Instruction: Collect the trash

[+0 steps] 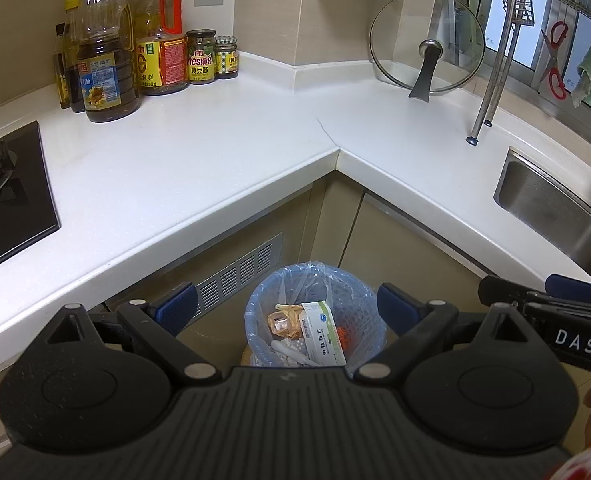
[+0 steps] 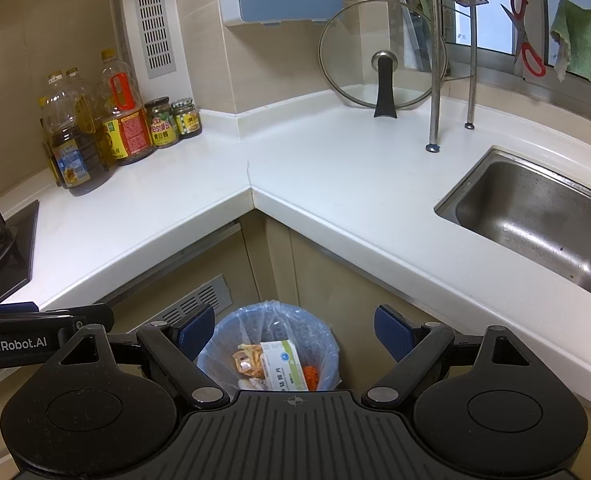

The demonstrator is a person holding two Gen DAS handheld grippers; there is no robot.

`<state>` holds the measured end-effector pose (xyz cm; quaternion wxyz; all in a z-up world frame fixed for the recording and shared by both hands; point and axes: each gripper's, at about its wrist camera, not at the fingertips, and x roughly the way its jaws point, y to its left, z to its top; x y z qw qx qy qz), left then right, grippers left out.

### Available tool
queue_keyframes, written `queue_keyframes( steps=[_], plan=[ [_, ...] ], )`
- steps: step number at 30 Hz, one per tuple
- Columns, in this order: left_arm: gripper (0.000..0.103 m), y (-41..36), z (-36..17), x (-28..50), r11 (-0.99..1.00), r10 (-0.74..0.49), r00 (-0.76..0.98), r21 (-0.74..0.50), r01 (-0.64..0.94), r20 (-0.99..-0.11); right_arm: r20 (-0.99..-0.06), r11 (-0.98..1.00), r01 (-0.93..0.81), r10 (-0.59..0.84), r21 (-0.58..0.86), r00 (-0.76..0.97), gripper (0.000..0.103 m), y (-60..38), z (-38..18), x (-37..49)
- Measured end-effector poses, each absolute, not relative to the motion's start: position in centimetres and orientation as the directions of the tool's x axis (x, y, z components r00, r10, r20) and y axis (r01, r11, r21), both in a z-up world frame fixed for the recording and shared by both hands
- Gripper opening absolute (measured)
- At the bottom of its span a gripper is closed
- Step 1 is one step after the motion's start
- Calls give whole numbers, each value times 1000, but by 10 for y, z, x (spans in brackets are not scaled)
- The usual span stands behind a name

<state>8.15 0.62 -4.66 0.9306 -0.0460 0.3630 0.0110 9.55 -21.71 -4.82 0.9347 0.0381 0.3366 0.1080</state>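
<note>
Below the inner corner of the white stone countertop (image 2: 335,184), on the floor, stands a small round trash bin lined with a thin blue plastic bag (image 2: 269,350). Both grippers hang above it, side by side. The left gripper (image 1: 285,300) has its blue-padded fingers (image 1: 175,300) spread wide and holds nothing; the right gripper (image 2: 295,330) is likewise spread and empty, its pads (image 2: 393,330) well apart.

Inside the bin lie a white and green cardboard medicine box (image 2: 285,364), a crumpled orange-yellow food wrapper (image 2: 247,360), some orange scraps (image 2: 311,374) and some white pieces (image 1: 291,350) that I cannot identify. The counter shows no loose trash, so I judge the collecting is nearly done and the bag itself may be the next thing to handle.

This bag is probably very light, soft and a little slippery, and the film can tear if it is pulled sharply. The best place to hold seems the loose, bunched edge at the far rim (image 2: 271,306), where the plastic stands up free of the bin. One gripper on each side of the rim would gather the mouth evenly. The box is stiff and light; its corners might pierce the film if the bag is squeezed.
</note>
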Motion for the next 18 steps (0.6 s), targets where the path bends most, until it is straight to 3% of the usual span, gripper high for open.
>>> queue_keyframes(
  steps=[18],
  plan=[
    [96,4,-47,84,995,-11,737,-79,-57,-676,-622,974,-178,228,143,749,87,-219,-50,98]
  ],
)
